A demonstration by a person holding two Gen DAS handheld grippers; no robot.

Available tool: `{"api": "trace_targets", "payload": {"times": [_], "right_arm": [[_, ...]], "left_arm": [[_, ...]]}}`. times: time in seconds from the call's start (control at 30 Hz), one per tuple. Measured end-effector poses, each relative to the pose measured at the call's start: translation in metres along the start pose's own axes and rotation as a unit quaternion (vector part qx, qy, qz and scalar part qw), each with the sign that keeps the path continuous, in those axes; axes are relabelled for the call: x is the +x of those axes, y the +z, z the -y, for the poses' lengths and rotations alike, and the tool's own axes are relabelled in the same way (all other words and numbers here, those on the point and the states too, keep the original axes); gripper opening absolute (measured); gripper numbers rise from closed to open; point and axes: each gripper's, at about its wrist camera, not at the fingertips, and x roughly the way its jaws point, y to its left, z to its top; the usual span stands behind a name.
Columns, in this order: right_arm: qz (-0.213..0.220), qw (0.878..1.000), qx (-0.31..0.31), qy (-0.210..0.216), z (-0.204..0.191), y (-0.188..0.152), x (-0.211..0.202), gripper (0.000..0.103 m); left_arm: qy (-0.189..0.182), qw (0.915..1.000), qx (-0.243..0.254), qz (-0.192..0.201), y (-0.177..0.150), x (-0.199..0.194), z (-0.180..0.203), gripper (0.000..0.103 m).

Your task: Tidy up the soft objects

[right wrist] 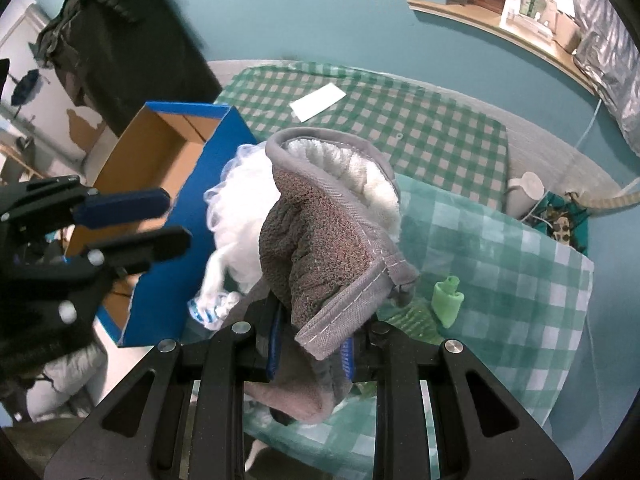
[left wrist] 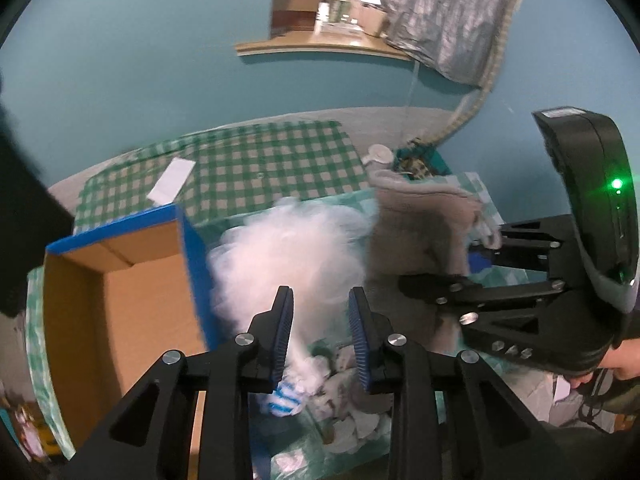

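Carrying the mitt (right wrist: 320, 236) to the box (right wrist: 160, 172)

My right hand-held gripper (right wrist: 310, 354) clamps it; left hand-held gripper (left wrist: 320, 336), part open, grips nothing. I should clear the box rim at frame left.

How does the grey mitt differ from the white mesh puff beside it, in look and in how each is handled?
The grey mitt is dense brownish-grey terry with a stitched grey binding; the white mesh puff is airy, see-through netting. The mitt is pinched in the right gripper; the puff lies between the left gripper's open jaws, not visibly clamped. The mitt droops in folds; the puff keeps a rounded ball shape. Both are soft and sit beside the blue box.
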Motion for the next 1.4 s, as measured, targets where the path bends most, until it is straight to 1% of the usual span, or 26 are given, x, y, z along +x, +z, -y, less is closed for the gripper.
{"api": "trace_targets", "payload": {"times": [0.17,0.23,0.37,0.53,0.6,0.67,0.7,0.8,0.93,1.1,1.2,1.33,1.4], "right_arm": [[-0.001,1.0,-0.013,0.014,-0.011,0.011,-0.011,0.022],[0.0,0.999,-0.021,0.024,-0.019,0.019,-0.015,0.022],[0.005,0.998,-0.048,0.04,-0.047,0.037,-0.018,0.022],[0.004,0.995,-0.086,0.054,-0.087,0.055,-0.013,0.022],[0.004,0.993,-0.104,0.061,-0.104,0.063,-0.01,0.022],[0.002,0.991,-0.118,0.067,-0.119,0.069,-0.007,0.022],[0.002,0.99,-0.124,0.068,-0.127,0.072,-0.006,0.022],[0.002,0.988,-0.139,0.073,-0.145,0.078,-0.002,0.022],[0.001,0.985,-0.155,0.079,-0.168,0.087,0.007,0.022],[-0.013,0.983,-0.165,0.085,-0.19,0.093,0.028,0.024],[-0.024,0.982,-0.169,0.082,-0.2,0.095,0.041,0.024],[-0.037,0.981,-0.17,0.082,-0.207,0.097,0.055,0.03],[-0.044,0.981,-0.17,0.081,-0.21,0.096,0.06,0.04]], "left_arm": [[0.018,0.999,-0.042,0.002,-0.017,-0.014,-0.031,0.029],[0.026,0.9976,-0.064,0.005,-0.028,-0.022,-0.043,0.03],[0.047,0.9938,-0.101,0.002,-0.049,-0.032,-0.068,0.03],[0.071,0.9871,-0.144,0.004,-0.075,-0.047,-0.096,0.031],[0.082,0.9839,-0.159,0.006,-0.085,-0.053,-0.108,0.033],[0.094,0.9808,-0.171,0.008,-0.092,-0.059,-0.114,0.041],[0.102,0.9784,-0.18,0.01,-0.098,-0.063,-0.121,0.042],[0.111,0.9739,-0.197,0.012,-0.109,-0.069,-0.132,0.045],[0.122,0.9688,-0.216,0.012,-0.12,-0.077,-0.145,0.054],[0.126,0.9638,-0.235,0.012,-0.132,-0.084,-0.16,0.057],[0.128,0.9631,-0.236,0.011,-0.136,-0.087,-0.163,0.058],[0.131,0.9627,-0.237,0.004,-0.141,-0.087,-0.168,0.058],[0.133,0.9622,-0.238,0.004,-0.143,-0.087,-0.169,0.059]]}}
